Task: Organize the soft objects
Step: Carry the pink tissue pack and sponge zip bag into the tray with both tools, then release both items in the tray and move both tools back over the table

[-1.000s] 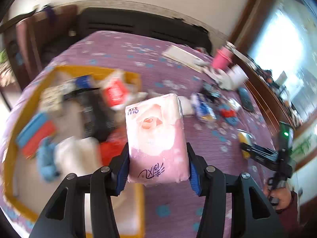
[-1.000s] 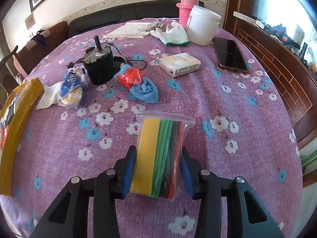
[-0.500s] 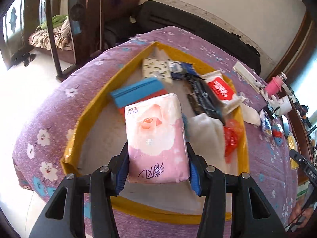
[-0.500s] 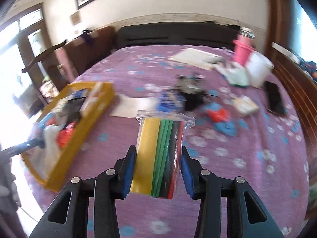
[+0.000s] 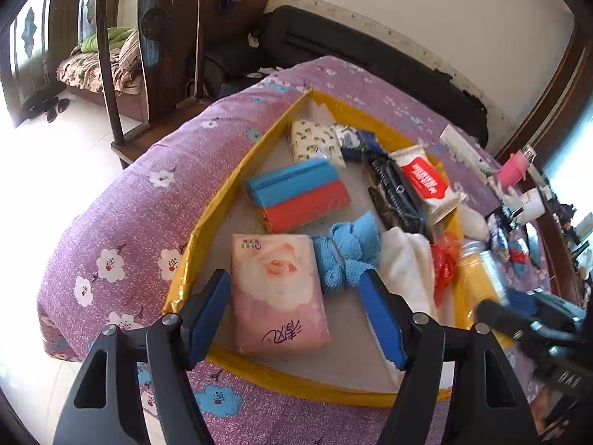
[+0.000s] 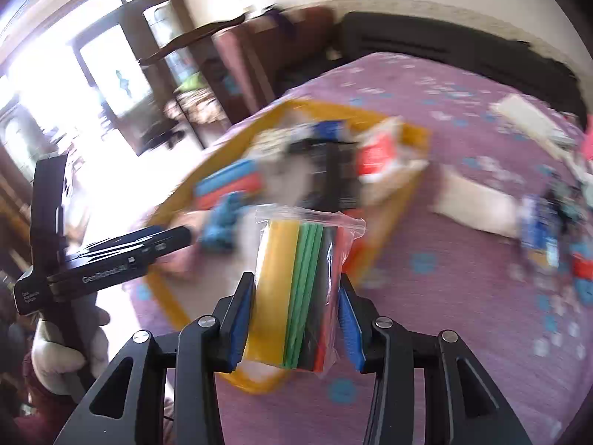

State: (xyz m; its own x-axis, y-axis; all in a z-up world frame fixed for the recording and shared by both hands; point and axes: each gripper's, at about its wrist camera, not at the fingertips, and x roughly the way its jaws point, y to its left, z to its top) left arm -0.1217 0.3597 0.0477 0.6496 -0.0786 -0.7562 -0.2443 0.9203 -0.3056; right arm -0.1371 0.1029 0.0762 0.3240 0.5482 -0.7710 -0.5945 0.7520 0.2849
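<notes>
In the left wrist view my left gripper (image 5: pixel 296 319) is open over the yellow-rimmed tray (image 5: pixel 218 207). The pink tissue pack (image 5: pixel 278 293) lies flat in the tray's near corner between the spread blue pads, free of them. My right gripper (image 6: pixel 296 319) is shut on a clear zip bag of coloured cloths (image 6: pixel 300 289), yellow, green, black and red, held upright above the purple tablecloth beside the tray (image 6: pixel 404 193). The left gripper (image 6: pixel 111 256) shows at the left of the right wrist view.
The tray holds a blue-and-red pack (image 5: pixel 296 196), a blue cloth (image 5: pixel 344 252), a white towel (image 5: pixel 407 263), a red-labelled wipes pack (image 5: pixel 422 178), a black pouch (image 5: pixel 396 196) and a patterned pack (image 5: pixel 315 141). A wooden chair (image 5: pixel 155 48) stands beyond the table edge. Loose items lie at the far right (image 5: pixel 519 200).
My left gripper has opened and let go of the pink tissue pack, which now lies in the tray. My right gripper has carried the zip bag left, closer to the tray.
</notes>
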